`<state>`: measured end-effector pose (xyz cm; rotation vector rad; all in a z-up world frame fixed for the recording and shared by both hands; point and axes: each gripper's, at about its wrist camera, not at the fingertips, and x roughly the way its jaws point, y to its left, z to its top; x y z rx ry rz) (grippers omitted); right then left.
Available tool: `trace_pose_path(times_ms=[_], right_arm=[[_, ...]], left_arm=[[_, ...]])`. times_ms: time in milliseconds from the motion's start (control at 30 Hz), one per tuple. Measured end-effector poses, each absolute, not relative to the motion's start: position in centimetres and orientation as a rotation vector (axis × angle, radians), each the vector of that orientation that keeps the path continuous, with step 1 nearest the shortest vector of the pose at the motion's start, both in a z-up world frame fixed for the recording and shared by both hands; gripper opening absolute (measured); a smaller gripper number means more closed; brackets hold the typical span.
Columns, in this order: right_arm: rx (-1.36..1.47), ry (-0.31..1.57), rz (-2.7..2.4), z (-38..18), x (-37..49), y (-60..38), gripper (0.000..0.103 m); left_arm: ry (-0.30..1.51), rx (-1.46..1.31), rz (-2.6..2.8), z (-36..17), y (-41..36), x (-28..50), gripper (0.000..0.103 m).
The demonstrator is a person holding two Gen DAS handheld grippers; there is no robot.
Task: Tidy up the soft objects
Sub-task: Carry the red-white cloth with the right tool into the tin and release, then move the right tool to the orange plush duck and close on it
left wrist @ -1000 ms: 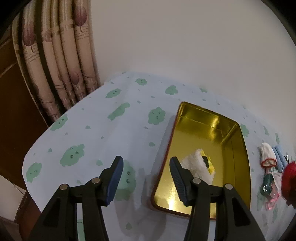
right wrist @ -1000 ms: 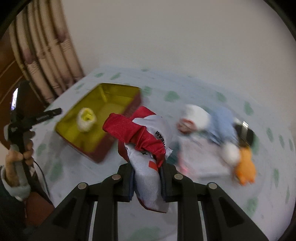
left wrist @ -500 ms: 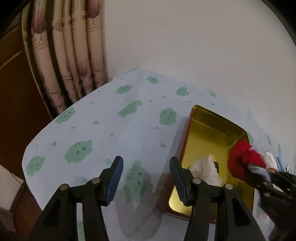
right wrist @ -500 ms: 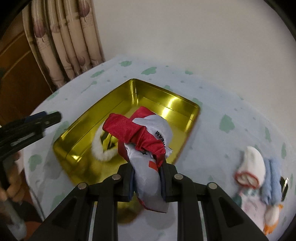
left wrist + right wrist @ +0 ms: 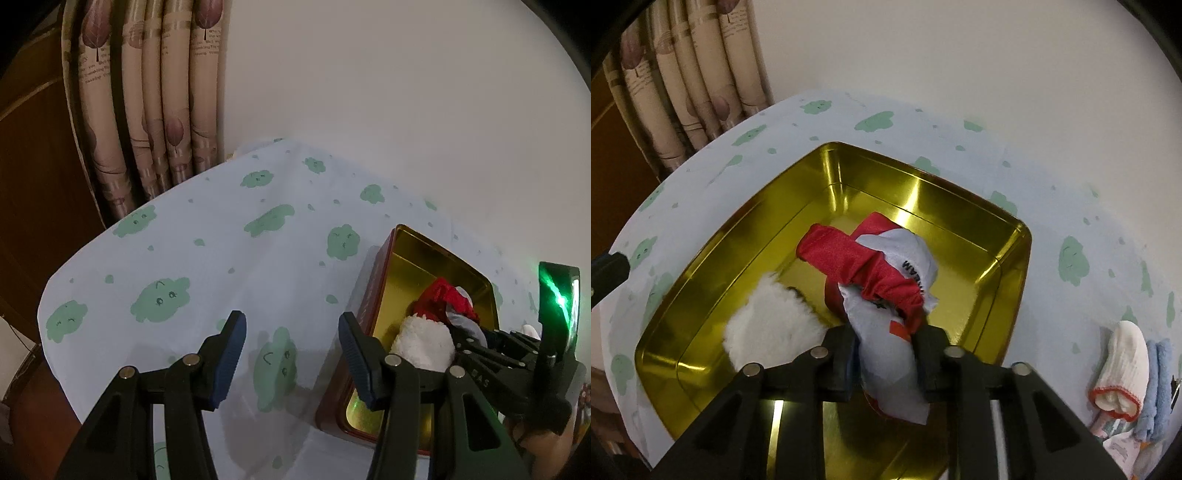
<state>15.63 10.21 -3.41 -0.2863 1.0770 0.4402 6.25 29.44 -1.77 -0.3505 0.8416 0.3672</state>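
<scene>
A gold tin (image 5: 923, 177) stands on the green-spotted tablecloth (image 5: 221, 240). A fluffy white soft item (image 5: 768, 325) lies in its near left part. My right gripper (image 5: 885, 334) hangs over the tin with a red and white cloth bundle (image 5: 849, 254) between its pads; the jaws are opening while the pads still touch the cloth, whose far end reaches down into the tin. In the left wrist view the tin (image 5: 424, 240) is at the right, with the bundle (image 5: 443, 299) in it. My left gripper (image 5: 291, 321) stands open and empty over the cloth, just left of the tin.
A white sock with a red cuff (image 5: 1123, 362) and a blue cloth (image 5: 1156, 387) lie right of the tin with other small soft things. A patterned curtain (image 5: 147, 110) hangs behind the table's far left corner. The table edge drops off at the left.
The right gripper carried the red and white bundle from the pile over to the tin and down into it; its jaws have widened a little. The left gripper barely shifted.
</scene>
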Motion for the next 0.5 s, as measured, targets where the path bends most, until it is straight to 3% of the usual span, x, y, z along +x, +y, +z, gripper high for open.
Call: trace_pose_path(times_ms=[133, 333, 500], right_arm=[[-0.280, 1.070, 0.436, -3.0, 15.2, 9.9, 0.057], [-0.283, 1.019, 0.449, -0.1, 13.5, 9.1, 0.068], [-0.248, 0.971, 0.456, 2.8, 11.9, 7.1, 0.068]], left_arm=[[0.840, -0.349, 0.376, -1.8, 29.6, 6.3, 0.053], [0.851, -0.345, 0.383, -2.0, 29.6, 6.4, 0.053], [0.851, -0.332, 0.387, -2.0, 29.4, 6.5, 0.053]])
